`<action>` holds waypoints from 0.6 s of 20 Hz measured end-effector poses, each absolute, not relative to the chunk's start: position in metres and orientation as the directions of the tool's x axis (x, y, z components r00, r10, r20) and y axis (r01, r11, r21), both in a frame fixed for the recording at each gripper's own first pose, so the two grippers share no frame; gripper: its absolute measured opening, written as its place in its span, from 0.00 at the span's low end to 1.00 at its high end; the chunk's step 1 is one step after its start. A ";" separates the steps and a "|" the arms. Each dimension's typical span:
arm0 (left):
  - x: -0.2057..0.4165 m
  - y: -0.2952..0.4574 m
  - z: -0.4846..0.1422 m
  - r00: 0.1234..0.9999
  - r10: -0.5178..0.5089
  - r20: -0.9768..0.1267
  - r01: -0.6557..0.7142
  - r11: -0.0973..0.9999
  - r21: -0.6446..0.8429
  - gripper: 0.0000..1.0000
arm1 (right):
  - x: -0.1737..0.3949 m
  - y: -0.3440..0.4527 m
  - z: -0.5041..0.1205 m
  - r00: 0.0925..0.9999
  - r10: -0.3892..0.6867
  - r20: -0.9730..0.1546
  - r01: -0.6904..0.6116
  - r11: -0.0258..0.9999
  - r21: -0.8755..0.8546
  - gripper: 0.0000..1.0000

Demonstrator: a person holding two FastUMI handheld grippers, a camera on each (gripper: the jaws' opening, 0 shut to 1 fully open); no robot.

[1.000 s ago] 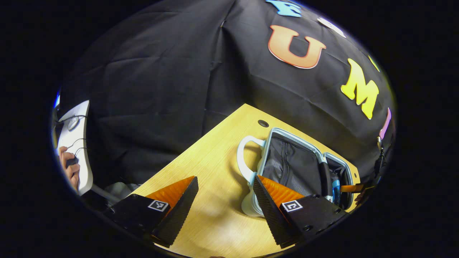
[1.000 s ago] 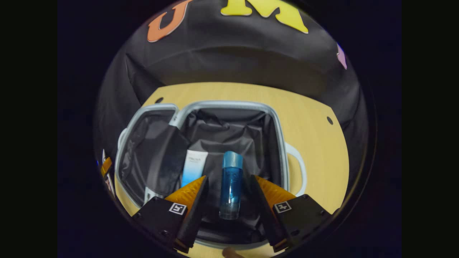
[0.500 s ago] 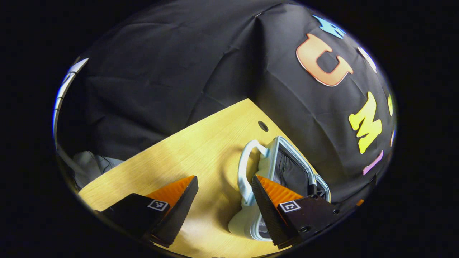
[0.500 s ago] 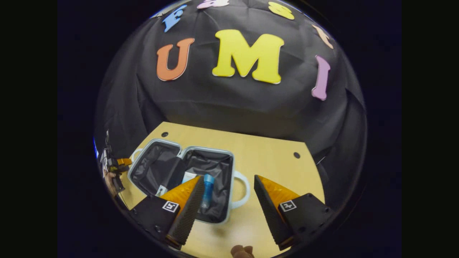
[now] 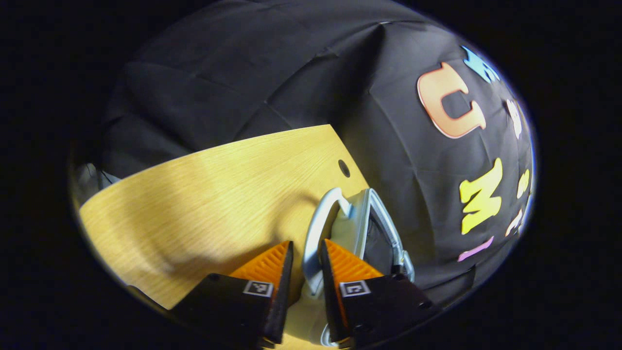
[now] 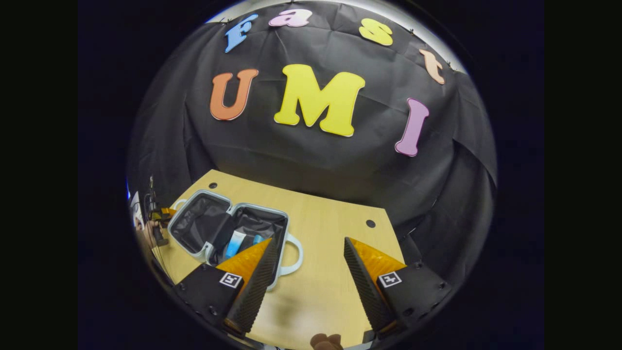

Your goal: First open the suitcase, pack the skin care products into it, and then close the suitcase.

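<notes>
The pale suitcase (image 6: 228, 205) lies open on the wooden table (image 6: 330, 228), both halves lined in black. A white-and-blue tube (image 6: 235, 244) and a blue bottle (image 6: 257, 239) lie in its right half. In the left gripper view, my left gripper (image 5: 306, 257) is shut on the pale handle (image 5: 318, 223) of the left half (image 5: 384, 223), which I see edge-on. My right gripper (image 6: 308, 272) hangs open above bare table, to the right of the suitcase and well back from it. The suitcase's other handle (image 6: 296, 255) sticks out beside its left finger. The left gripper (image 6: 160, 214) appears small at the suitcase's far-left edge.
The table has small round holes near its back corners (image 6: 370, 223) (image 5: 343, 168). Black cloth walls close in behind and beside it. Bare wood stretches left of the suitcase in the left gripper view (image 5: 218, 184). A hand (image 6: 325, 341) shows at the bottom edge of the right gripper view.
My left gripper moved in on the suitcase handle and shut on it. My right gripper, still open, pulled back and up from over the bottle, so the suitcase looks smaller.
</notes>
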State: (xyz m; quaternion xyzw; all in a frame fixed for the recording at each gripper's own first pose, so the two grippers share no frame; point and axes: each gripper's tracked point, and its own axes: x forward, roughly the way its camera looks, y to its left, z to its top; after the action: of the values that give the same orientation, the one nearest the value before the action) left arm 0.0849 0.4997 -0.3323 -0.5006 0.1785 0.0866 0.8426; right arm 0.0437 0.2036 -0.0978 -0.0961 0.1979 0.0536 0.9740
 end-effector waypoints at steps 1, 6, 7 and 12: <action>0.087 0.500 -0.331 0.928 -0.032 -0.371 -0.317 0.454 -0.833 0.17 | 0.040 0.202 -0.098 0.915 0.067 -0.398 -0.140 0.978 -0.158 0.83; 0.079 0.495 -0.319 0.949 -0.059 -0.311 -0.259 0.421 -0.869 0.03 | 0.024 0.194 -0.089 0.917 0.053 -0.396 -0.104 0.988 -0.110 0.84; 0.077 0.494 -0.314 0.949 -0.052 -0.309 -0.254 0.450 -0.856 0.03 | 0.023 0.191 -0.084 0.922 0.052 -0.383 -0.099 0.990 -0.104 0.83; 0.074 0.490 -0.249 0.961 0.035 -0.275 -0.241 0.597 -0.765 0.03 | 0.020 0.172 -0.068 0.939 0.074 -0.335 -0.100 0.993 -0.059 0.83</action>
State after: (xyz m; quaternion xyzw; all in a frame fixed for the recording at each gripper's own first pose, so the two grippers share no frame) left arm 0.0744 0.4896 -0.2485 -0.4419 0.1164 0.0780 0.8861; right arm 0.0197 0.1719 -0.0681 -0.0376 0.1686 0.0442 0.9840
